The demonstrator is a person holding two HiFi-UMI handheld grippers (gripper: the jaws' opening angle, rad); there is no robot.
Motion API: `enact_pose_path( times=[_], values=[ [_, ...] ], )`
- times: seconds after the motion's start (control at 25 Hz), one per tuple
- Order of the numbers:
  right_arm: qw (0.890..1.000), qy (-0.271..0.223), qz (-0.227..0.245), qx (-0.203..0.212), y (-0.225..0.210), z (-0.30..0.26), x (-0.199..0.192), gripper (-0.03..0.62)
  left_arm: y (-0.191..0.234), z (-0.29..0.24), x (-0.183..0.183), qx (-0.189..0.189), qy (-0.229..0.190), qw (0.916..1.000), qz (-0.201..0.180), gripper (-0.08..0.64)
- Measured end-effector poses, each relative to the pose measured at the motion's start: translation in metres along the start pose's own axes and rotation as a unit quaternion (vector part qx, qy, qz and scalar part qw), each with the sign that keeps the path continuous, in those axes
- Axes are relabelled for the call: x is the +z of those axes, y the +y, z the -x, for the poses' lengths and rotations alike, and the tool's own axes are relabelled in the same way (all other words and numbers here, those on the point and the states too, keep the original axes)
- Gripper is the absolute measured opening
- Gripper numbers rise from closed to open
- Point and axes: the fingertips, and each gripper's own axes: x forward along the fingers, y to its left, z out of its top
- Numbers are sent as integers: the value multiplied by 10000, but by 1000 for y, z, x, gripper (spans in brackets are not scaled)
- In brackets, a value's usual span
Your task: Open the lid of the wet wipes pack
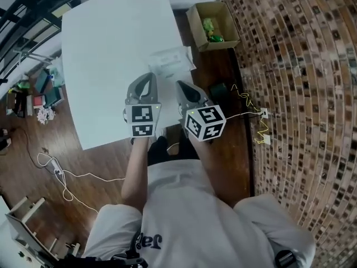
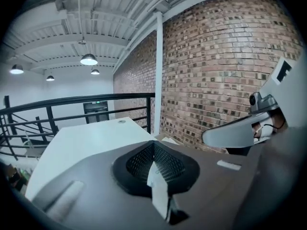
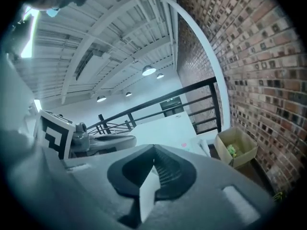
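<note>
The wet wipes pack (image 1: 170,60) is a pale, flat packet lying at the right edge of the white table (image 1: 111,43). In the right gripper view the pack (image 3: 194,145) shows just past the jaws, with a small pink mark on it. My left gripper (image 1: 149,76) hovers over the table's near part, short of the pack, jaws closed with nothing between them. My right gripper (image 1: 180,85) is beside it near the table's right edge, also shut and empty. Both closed tips show in the gripper views: left gripper (image 2: 153,145), right gripper (image 3: 154,150).
An open cardboard box (image 1: 212,24) with green items stands on the wooden floor right of the table. A dark green object (image 1: 218,90) and yellow and white cables (image 1: 254,116) lie near the brick wall (image 1: 301,82). A black railing (image 2: 72,104) runs beyond the table.
</note>
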Motion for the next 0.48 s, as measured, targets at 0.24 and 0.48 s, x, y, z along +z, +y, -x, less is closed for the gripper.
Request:
enact_pose_path(
  times=[0.24, 0.48],
  values=[
    [9983, 274, -495, -123, -36, -22, -29, -11, -1, -45, -32, -114, 113, 9998, 107, 17],
    [9894, 62, -1425, 274, -49, -59, -36, -11, 14, -76, -62, -161, 191, 9997, 46, 17]
  ],
)
